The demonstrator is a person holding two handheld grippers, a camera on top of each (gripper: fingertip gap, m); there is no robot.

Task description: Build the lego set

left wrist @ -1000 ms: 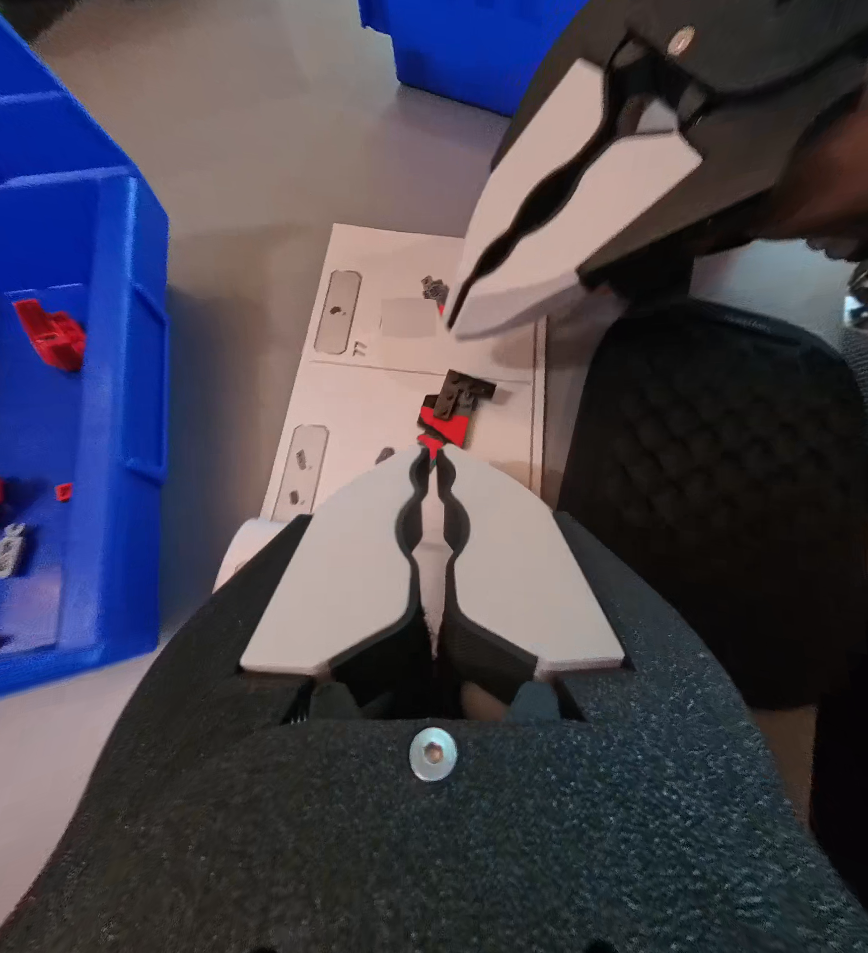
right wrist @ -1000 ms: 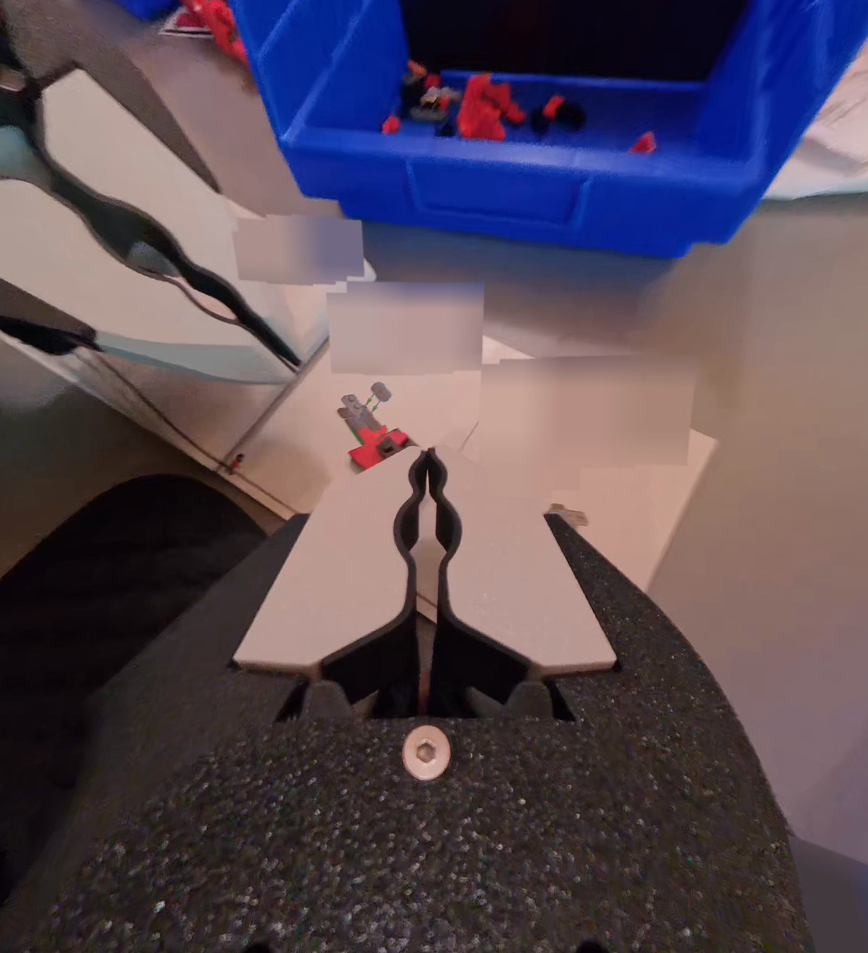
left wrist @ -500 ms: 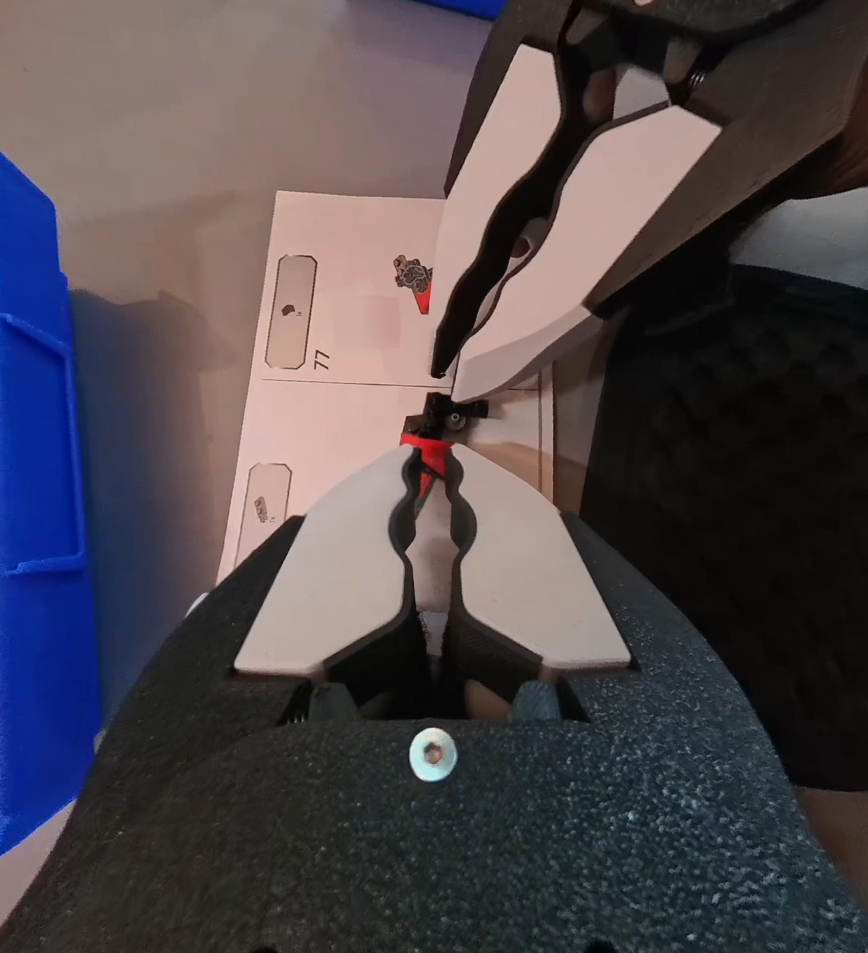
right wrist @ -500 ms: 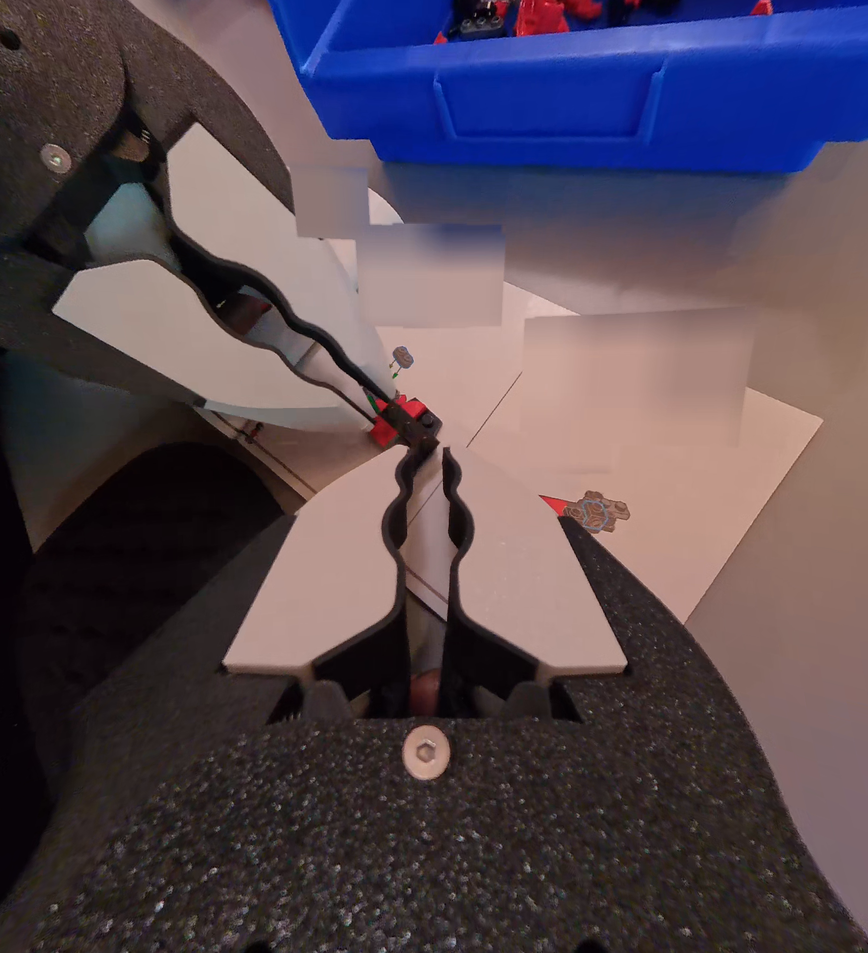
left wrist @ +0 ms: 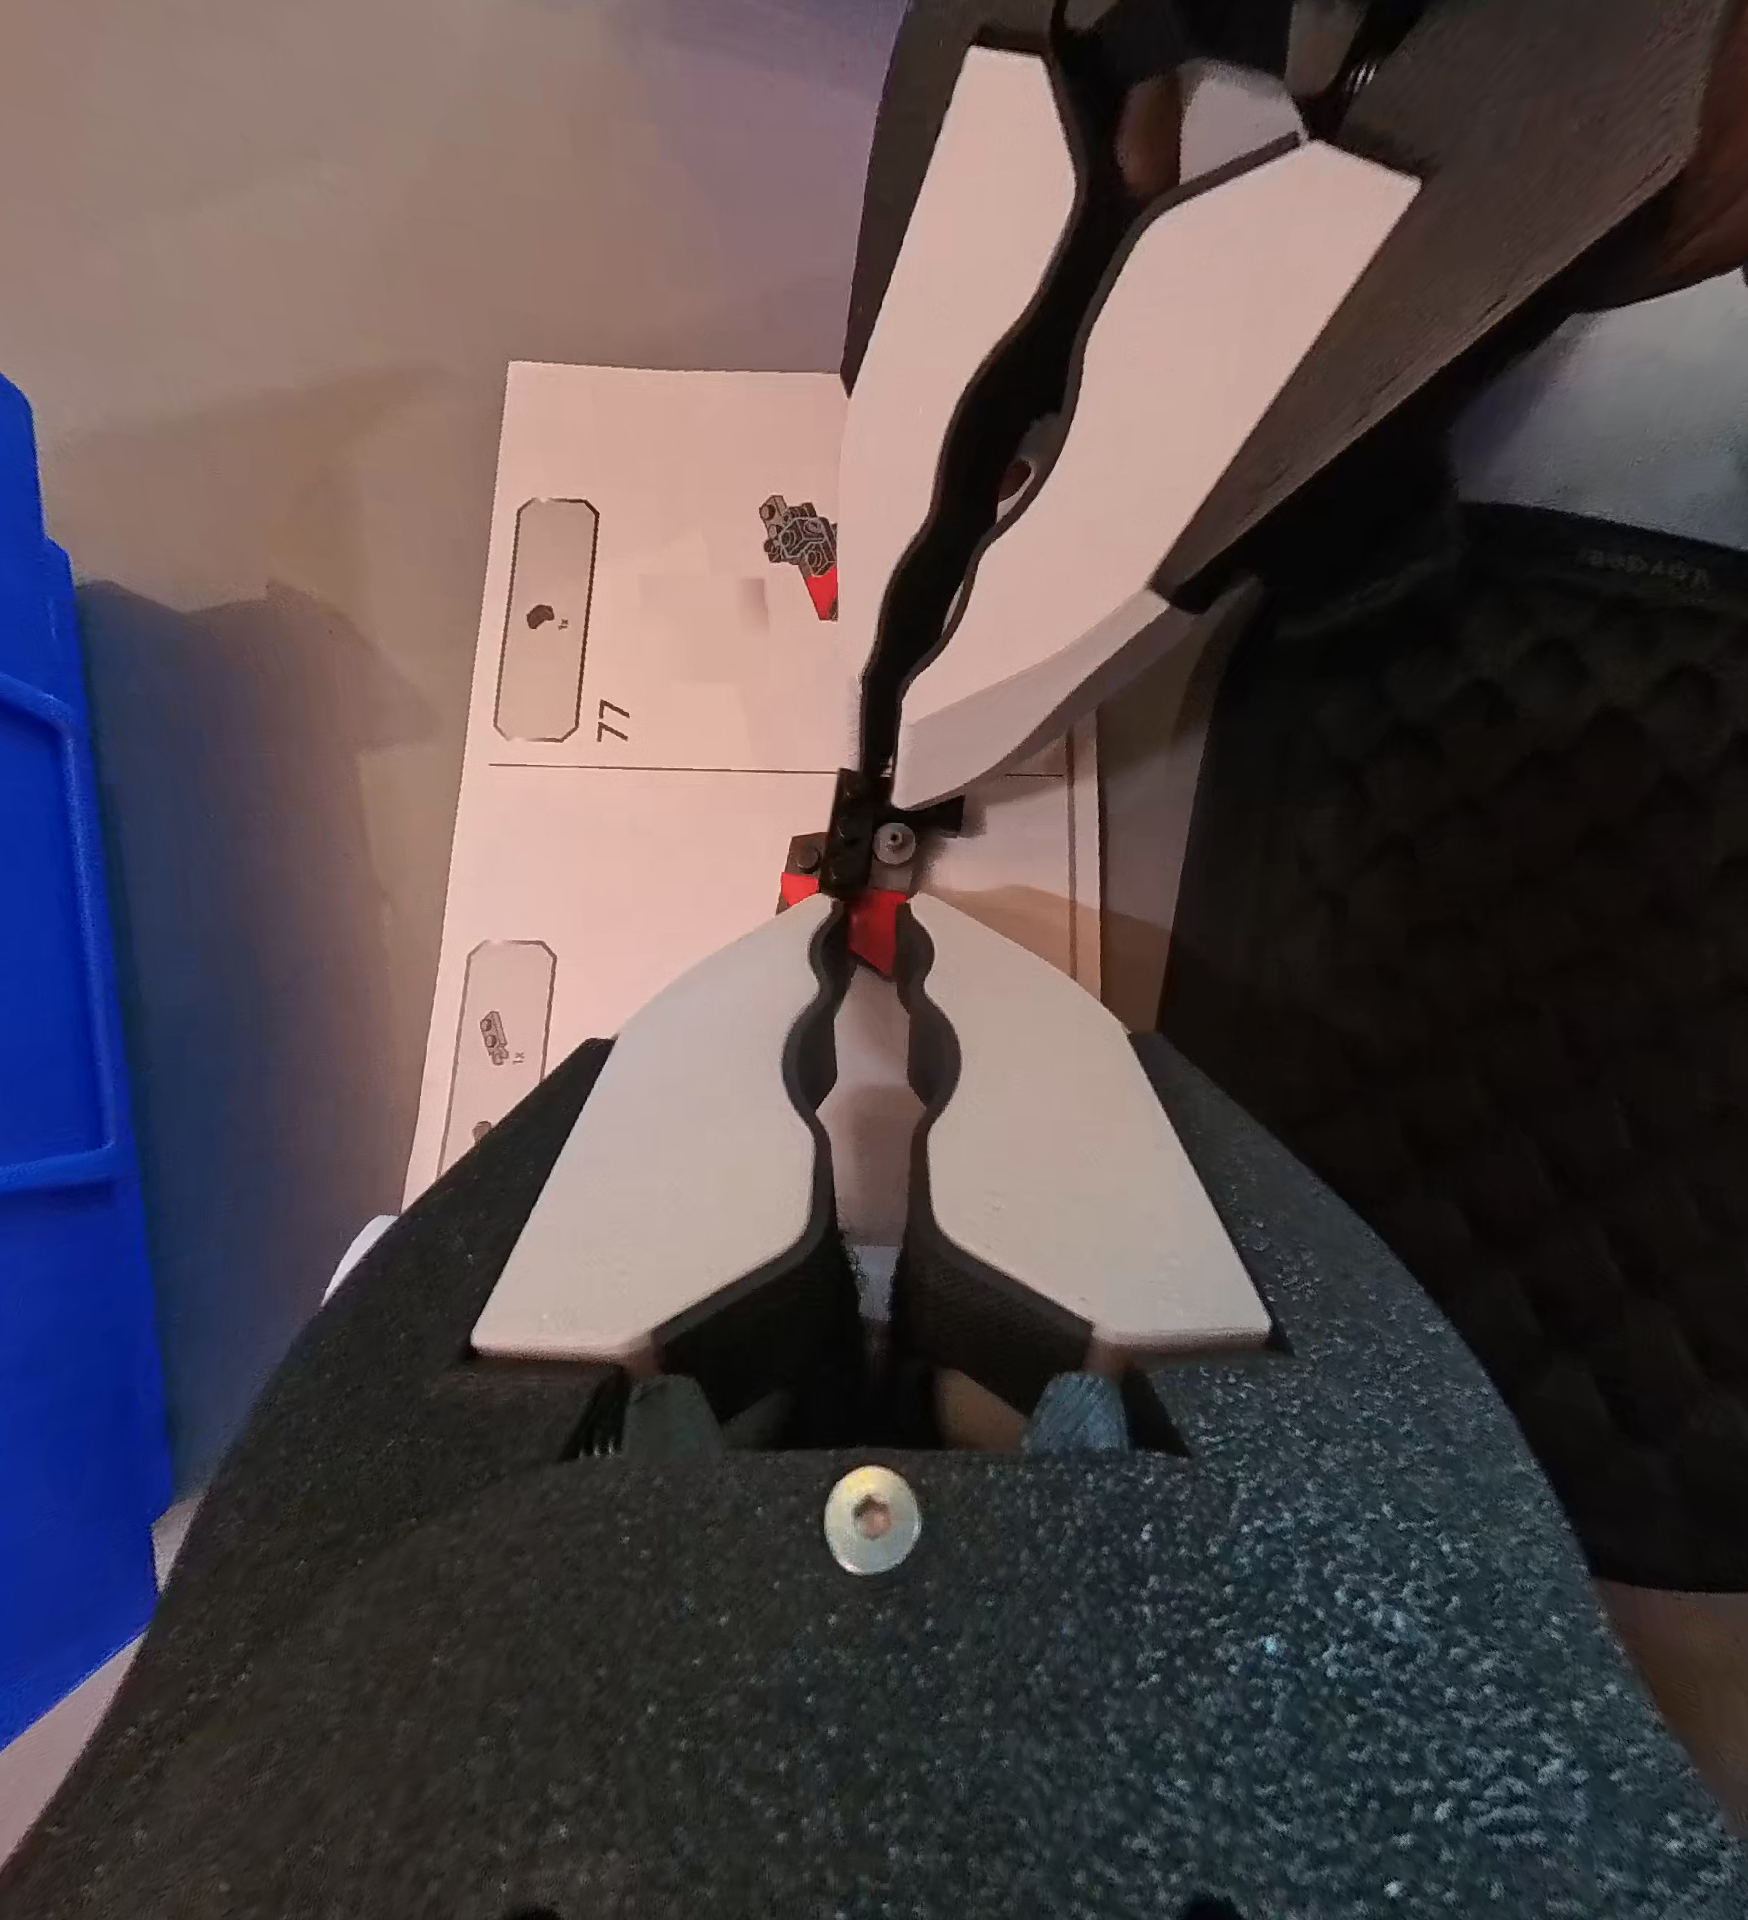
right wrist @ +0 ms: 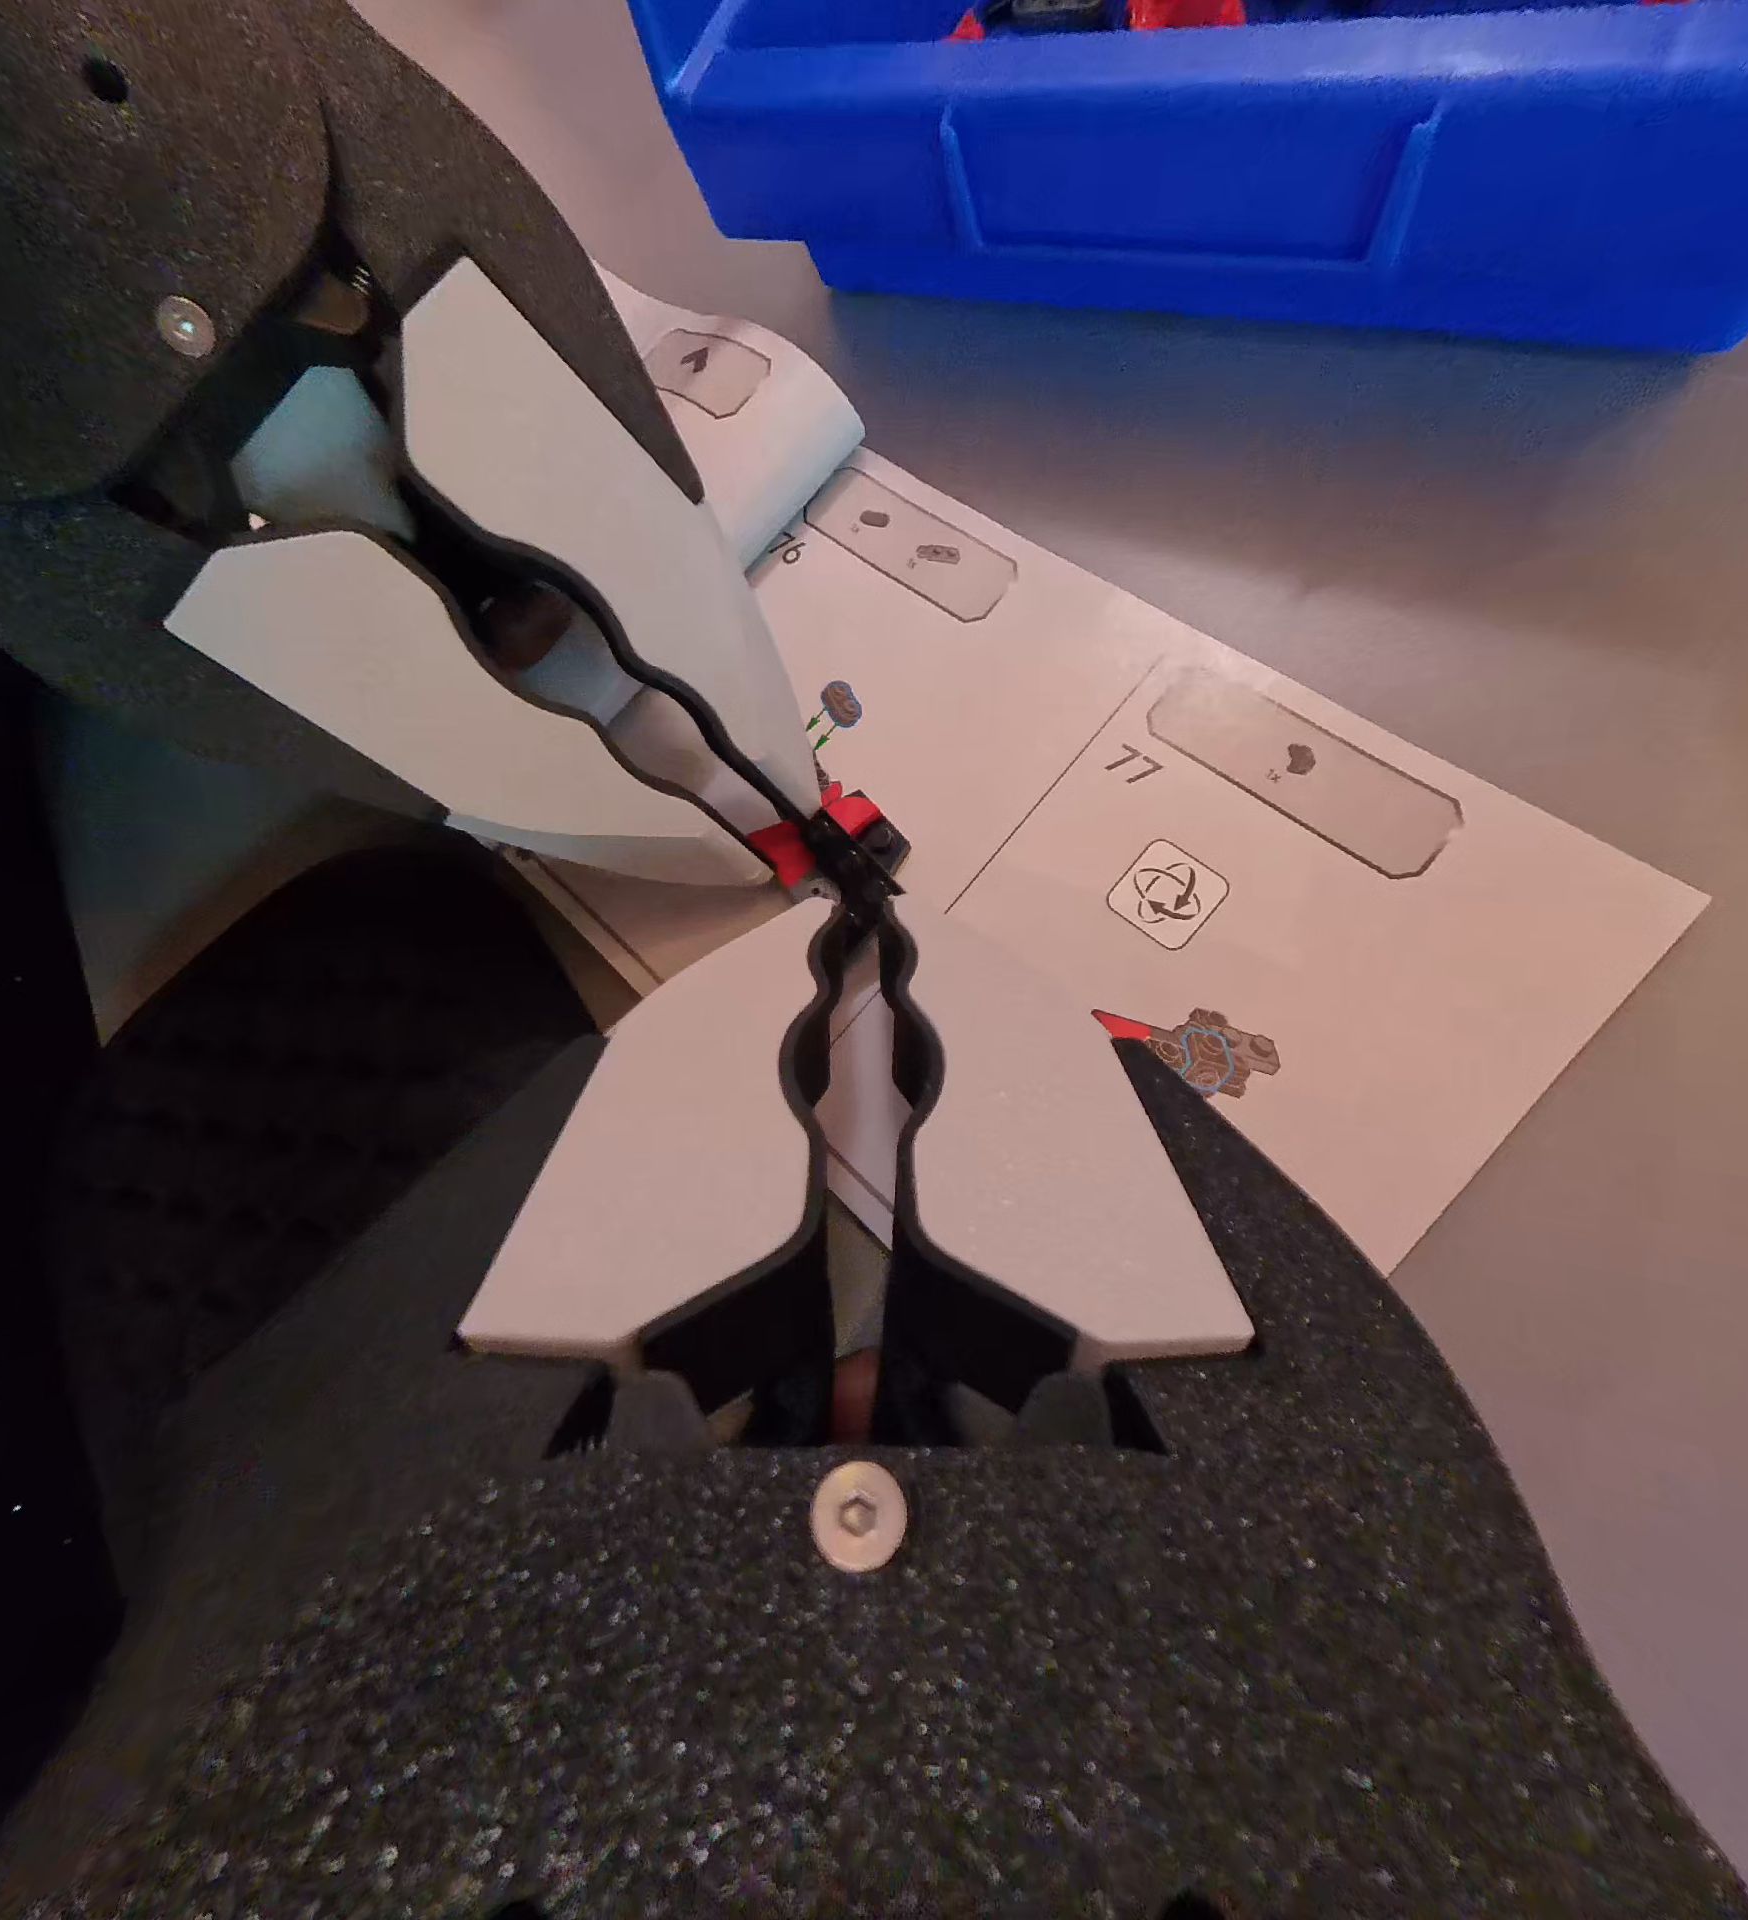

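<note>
left gripper (left wrist: 868, 920) clamped on red-and-black lego assembly (left wrist: 854, 868), right gripper (right wrist: 854, 914) pinching a black piece (right wrist: 849, 847) onto it, instruction sheet (right wrist: 1369, 935) on grey tabletop (right wrist: 1472, 468), blue bin (right wrist: 1265, 156) far right

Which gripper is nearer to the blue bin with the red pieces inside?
Right. The right gripper faces the blue bin, which lies just beyond the instruction sheet. The left gripper sits slightly farther back, toward the left side.

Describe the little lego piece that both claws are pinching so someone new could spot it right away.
Find the white instruction sheet lying on the grey table in front of the blue plastic bin. Above its fold, the left claw and right claw meet tip to tip. Between them is the small red-and-black lego assembly, the only real brick there; the others are printed pictures.
</note>
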